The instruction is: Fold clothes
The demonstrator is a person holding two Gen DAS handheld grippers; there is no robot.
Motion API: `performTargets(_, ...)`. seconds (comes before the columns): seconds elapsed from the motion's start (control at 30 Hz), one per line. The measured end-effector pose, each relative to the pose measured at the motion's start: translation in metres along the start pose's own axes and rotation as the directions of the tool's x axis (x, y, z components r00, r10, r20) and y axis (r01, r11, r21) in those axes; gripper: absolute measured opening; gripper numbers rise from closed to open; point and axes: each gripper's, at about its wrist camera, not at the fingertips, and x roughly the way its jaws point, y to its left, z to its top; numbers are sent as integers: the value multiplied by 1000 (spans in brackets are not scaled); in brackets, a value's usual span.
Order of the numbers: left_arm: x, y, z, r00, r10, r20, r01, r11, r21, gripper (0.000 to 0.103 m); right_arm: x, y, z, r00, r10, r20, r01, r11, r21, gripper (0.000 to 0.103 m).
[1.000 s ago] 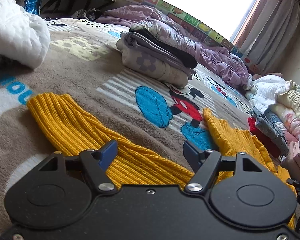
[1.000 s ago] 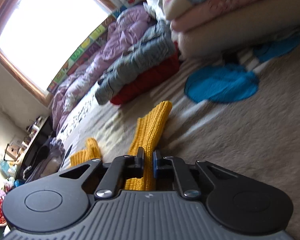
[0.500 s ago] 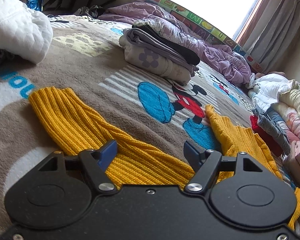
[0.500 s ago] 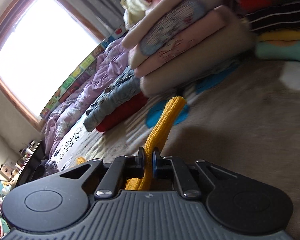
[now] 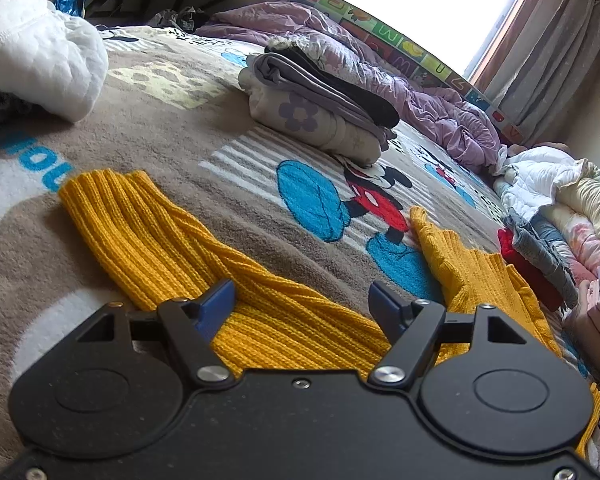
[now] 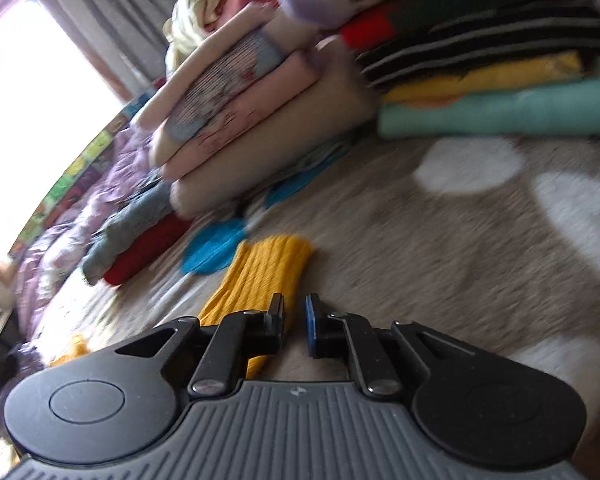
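Observation:
A yellow ribbed knit sweater lies spread on the Mickey Mouse blanket. One sleeve runs out to the left and the body lies at the right. My left gripper is open, low over the sleeve where it meets the body. In the right wrist view the other sleeve lies flat on the blanket. My right gripper stands slightly open and empty, its left finger over the sleeve's edge.
A folded grey and floral pile sits mid-bed. A white quilted jacket lies far left. A purple duvet lies under the window. Folded stacks and striped, yellow and teal garments stand close at the right.
My right gripper has let go of the sleeve, which was held upright and now lies flat. The right gripper swung right. The left gripper stayed open over the sweater.

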Motion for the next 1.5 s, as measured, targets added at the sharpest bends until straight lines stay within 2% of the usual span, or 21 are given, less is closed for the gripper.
performTargets(0.13,1,-2,3,1000,6,-10,-6,1000,-10,76,-5,3,5,999,-30,40,31,999,-30,19)
performTargets(0.37,5,-10,8,999,34,-3,-34,999,-16,79,-4,32,8,997,75,30,-71,991,-111,28)
performTargets(0.67,10,-24,22,999,17,33,-17,1000,0,80,5,88,-1,974,220,-42,-224,961,-161,29)
performTargets(0.87,33,-44,29,999,-43,24,43,999,17,80,24,119,-9,951,283,-125,-301,940,-162,35)
performTargets(1.03,53,-62,35,996,-94,-7,94,996,-7,80,45,147,-20,930,309,-196,-343,923,-172,35)
performTargets(1.17,68,-79,44,986,-160,-38,160,987,1,80,64,166,-27,898,353,-262,-394,911,-124,36)
performTargets(1.3,89,-93,58,981,-181,-64,182,983,2,80,80,194,-35,873,376,-310,-436,887,-150,38)
performTargets(1.37,104,-99,64,980,-173,-100,174,985,-1,80,88,209,-38,862,379,-336,-455,871,-186,47)
performTargets(1.5,133,-109,69,972,-163,-168,168,986,16,80,106,235,-35,846,380,-375,-483,843,-236,49)
